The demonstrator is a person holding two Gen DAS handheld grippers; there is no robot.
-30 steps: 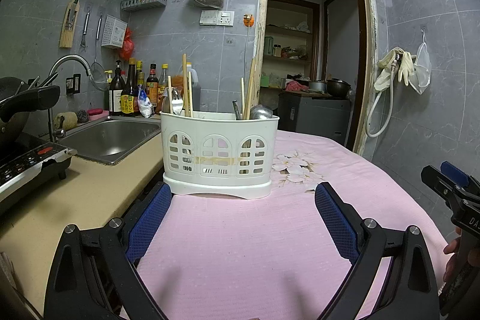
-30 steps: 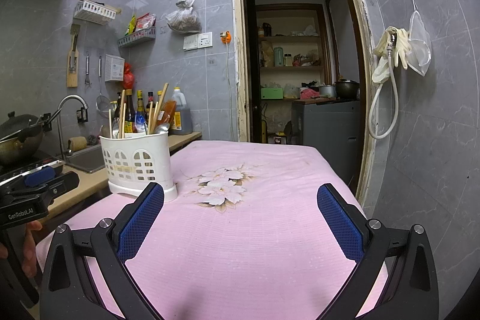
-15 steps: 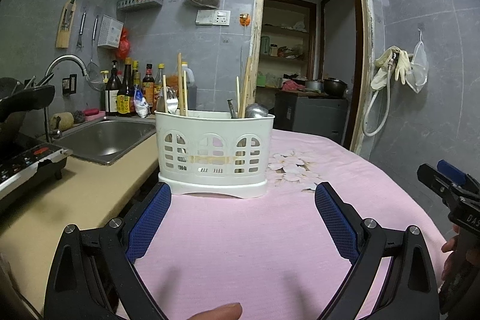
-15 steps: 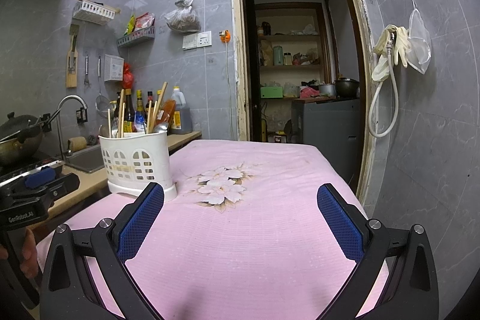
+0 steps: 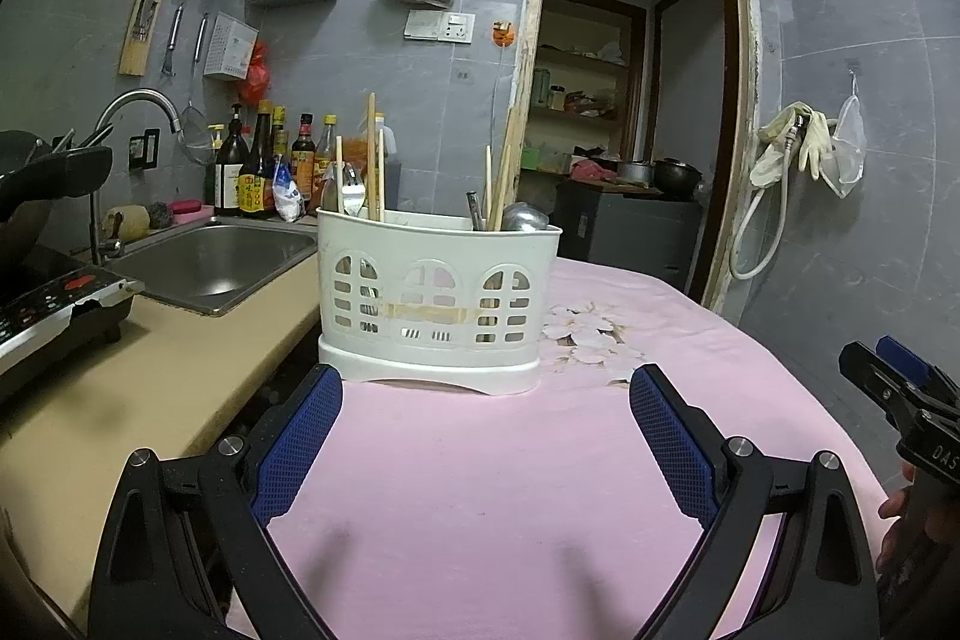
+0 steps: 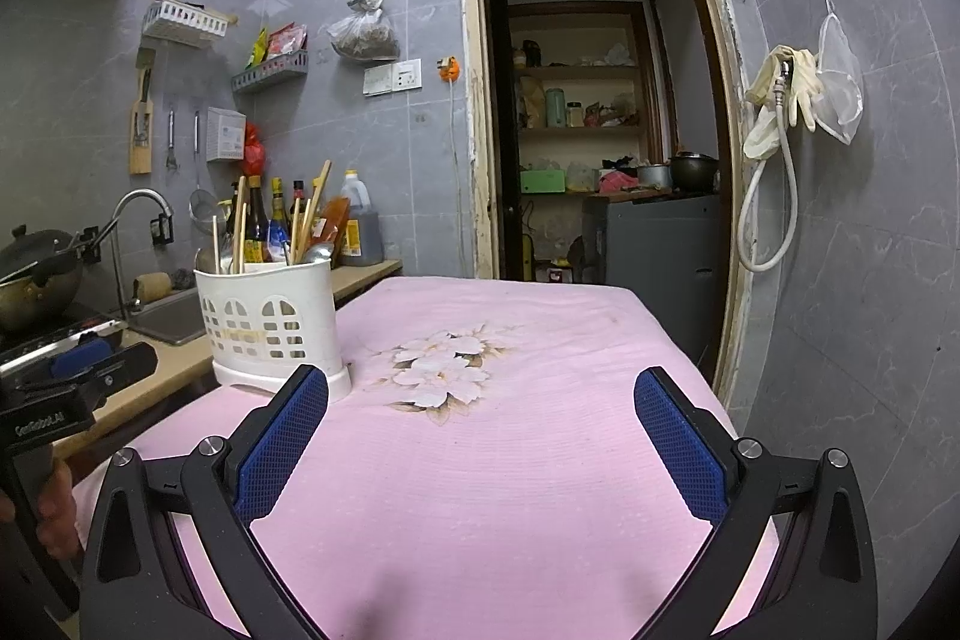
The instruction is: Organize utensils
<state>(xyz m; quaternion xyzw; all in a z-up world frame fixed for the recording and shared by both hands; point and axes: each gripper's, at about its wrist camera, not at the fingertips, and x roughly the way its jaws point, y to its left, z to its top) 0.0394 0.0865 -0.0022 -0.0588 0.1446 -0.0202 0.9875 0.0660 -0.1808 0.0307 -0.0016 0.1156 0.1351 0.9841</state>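
A white plastic utensil caddy stands on the pink tablecloth near its left edge; it also shows in the right wrist view. It holds wooden chopsticks, a metal fork and a metal spoon. My left gripper is open and empty, just in front of the caddy. My right gripper is open and empty, above the cloth to the right of the caddy.
A beige counter with a steel sink, tap, sauce bottles and a stove with a pan lies left of the table. An open doorway is behind. The tiled wall with a hose is at right.
The left gripper's view has tilted and shifted slightly, so the caddy sits a little lower in it. The right gripper has hardly moved. Both stay open.
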